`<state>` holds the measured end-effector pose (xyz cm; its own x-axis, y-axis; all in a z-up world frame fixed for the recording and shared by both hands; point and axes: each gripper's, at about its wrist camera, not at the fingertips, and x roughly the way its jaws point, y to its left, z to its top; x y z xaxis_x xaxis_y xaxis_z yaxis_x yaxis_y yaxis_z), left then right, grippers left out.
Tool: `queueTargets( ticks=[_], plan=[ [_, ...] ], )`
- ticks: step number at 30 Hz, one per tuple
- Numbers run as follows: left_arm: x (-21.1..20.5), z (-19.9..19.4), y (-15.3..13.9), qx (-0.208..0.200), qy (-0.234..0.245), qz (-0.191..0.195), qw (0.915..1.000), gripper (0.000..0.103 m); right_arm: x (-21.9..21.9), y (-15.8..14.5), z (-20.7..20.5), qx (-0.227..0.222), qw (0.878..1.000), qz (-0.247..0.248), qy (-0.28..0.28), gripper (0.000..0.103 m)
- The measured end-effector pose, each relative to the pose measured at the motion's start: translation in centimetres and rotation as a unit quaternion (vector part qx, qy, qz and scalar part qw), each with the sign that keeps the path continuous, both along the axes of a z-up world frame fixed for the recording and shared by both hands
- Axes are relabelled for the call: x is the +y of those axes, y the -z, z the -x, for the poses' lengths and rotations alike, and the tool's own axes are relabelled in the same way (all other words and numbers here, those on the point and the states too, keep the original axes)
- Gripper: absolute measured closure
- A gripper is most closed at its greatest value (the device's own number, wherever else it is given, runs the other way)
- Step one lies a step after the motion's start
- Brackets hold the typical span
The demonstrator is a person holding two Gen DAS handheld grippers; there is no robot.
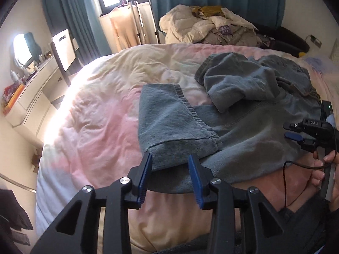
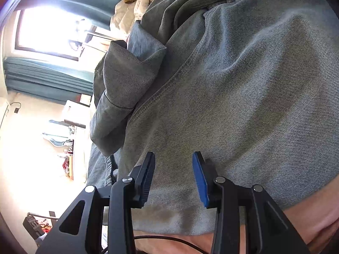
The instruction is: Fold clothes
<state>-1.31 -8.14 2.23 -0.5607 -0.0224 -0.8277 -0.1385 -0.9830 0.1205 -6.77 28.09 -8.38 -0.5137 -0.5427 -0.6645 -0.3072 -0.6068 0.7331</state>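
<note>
Lying on the bed (image 1: 89, 114), the jeans (image 1: 250, 131) spread from the near edge toward the far right, their bulk to the right of the left tongs (image 1: 170, 165) and directly ahead of the right tongs (image 2: 173, 165).

Left tongs: spread, holding nothing. Both fingers stand at the near edge of a flap (image 1: 169, 118) of denim with an elastic hem, which lies turned over the main panel. The flap runs away from the tongs toward the far side of the bed, and its near edge lies between the fingers.

Right tongs: spread, holding nothing. They hover close over a broad, smooth panel of the jeans; the right wrist view does not settle whether they touch it. A bunched leg (image 1: 228, 84) lies crumpled beyond them, toward the far side.

Judgement: the left tongs are nearer a free edge; the right tongs face only flat cloth. The garment is part turned over, part crumpled, which fits either a fold under way or a layout being straightened.

A pile (image 1: 211, 27) of other clothes lies beyond the bed.
</note>
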Motion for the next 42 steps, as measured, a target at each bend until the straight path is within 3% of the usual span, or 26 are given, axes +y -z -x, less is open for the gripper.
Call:
queueTargets(
  ticks=[3,6,7,9,12,24,30,32,35,38,42],
  plan=[
    [2.9,0.9,1.5,-0.022,0.06,0.035,0.9973,0.057,0.4,0.3,-0.2,-0.004,1.0,0.007,0.004,0.066],
    [4.5,1.2,2.9,-0.03,0.109,0.096,0.9889,0.027,0.0,0.5,0.3,-0.006,1.0,0.012,0.003,0.066],
    [4.9,1.2,3.4,-0.033,0.125,0.116,0.9848,0.025,0.1,0.6,0.4,-0.006,1.0,0.014,0.002,0.066],
    [5.7,1.2,4.2,-0.032,0.151,0.155,0.9759,0.024,0.4,0.7,0.3,-0.007,1.0,0.018,0.0,0.066],
    [6.5,1.2,5.3,-0.041,0.174,0.184,0.9666,0.018,0.3,1.0,0.7,-0.009,1.0,0.024,-0.002,0.066],
    [3.5,4.3,4.8,-0.046,0.162,0.177,0.9698,0.016,1.2,2.0,0.3,-0.02,0.998,0.051,0.004,0.066],
    [4.1,3.7,7.5,-0.066,0.204,0.227,0.95,0.016,1.5,2.0,-0.1,-0.023,0.998,0.055,0.004,0.066],
    [3.9,4.8,8.1,-0.071,0.177,0.237,0.9528,0.016,1.5,2.0,-0.1,-0.024,0.998,0.054,0.004,0.066],
    [3.0,7.0,8.3,-0.062,0.128,0.218,0.9654,0.016,1.1,2.1,0.0,-0.023,0.998,0.052,0.003,0.066],
    [2.0,8.8,8.3,-0.065,0.074,0.171,0.9803,0.016,1.0,2.1,0.0,-0.023,0.999,0.048,0.002,0.066],
    [0.1,8.8,6.9,-0.035,0.01,0.106,0.9936,0.019,1.0,2.1,0.2,-0.021,0.999,0.043,0.0,0.066]
  ],
)
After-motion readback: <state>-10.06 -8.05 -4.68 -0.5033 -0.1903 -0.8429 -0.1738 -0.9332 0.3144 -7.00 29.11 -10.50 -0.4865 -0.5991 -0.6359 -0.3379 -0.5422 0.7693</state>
